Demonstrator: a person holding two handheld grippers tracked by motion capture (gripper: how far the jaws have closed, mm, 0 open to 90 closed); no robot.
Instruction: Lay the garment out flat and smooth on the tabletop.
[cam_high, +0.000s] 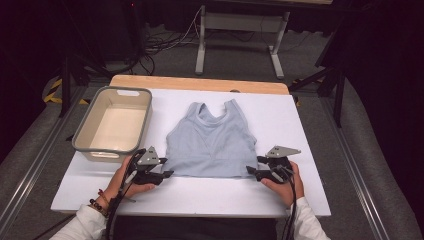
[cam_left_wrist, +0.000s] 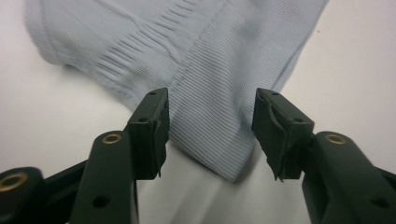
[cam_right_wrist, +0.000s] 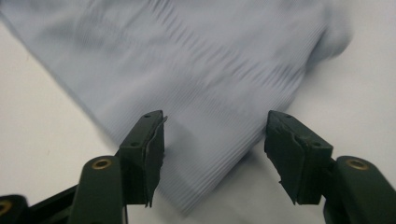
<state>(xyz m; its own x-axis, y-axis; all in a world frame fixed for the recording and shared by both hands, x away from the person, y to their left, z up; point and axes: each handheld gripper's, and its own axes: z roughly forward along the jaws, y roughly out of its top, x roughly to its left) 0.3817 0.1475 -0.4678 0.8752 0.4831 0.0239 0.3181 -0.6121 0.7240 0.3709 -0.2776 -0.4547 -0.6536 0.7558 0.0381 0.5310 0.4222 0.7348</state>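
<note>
While both hands sit at the near edge of the table (cam_high: 300, 125), a light blue ribbed tank top (cam_high: 212, 142) lies flat in the middle of the white surface, straps pointing away from the person, hem toward them.

Left tool (cam_high: 167, 174) rests at the top's bottom-left hem corner, tips just at the cloth edge. In the left gripper view the left tool (cam_left_wrist: 210, 135) stands about half open; the hem corner of the tank top (cam_left_wrist: 205, 70) lies on the table between the 2 jaws, pads clear of the fabric on both sides, nothing gripped.

Right tool (cam_high: 252, 171) is at the bottom-right hem corner, tips pointing in at the cloth. In the right gripper view the right tool (cam_right_wrist: 215, 156) is parted wide, with the tank top (cam_right_wrist: 187, 70) corner lying between the jaws, not pinched; this view is motion-blurred, so fine contact at the pads is hard to tell, but a gap shows on each side.

Grey plastic bin (cam_high: 82, 135) with a cream inside sits on the far-left part of the table, just beside the top's left side, not touching it. A wooden strip (cam_high: 200, 83) runs along the table's far edge. White sleeves (cam_high: 82, 225) show at the bottom of the high view.
</note>
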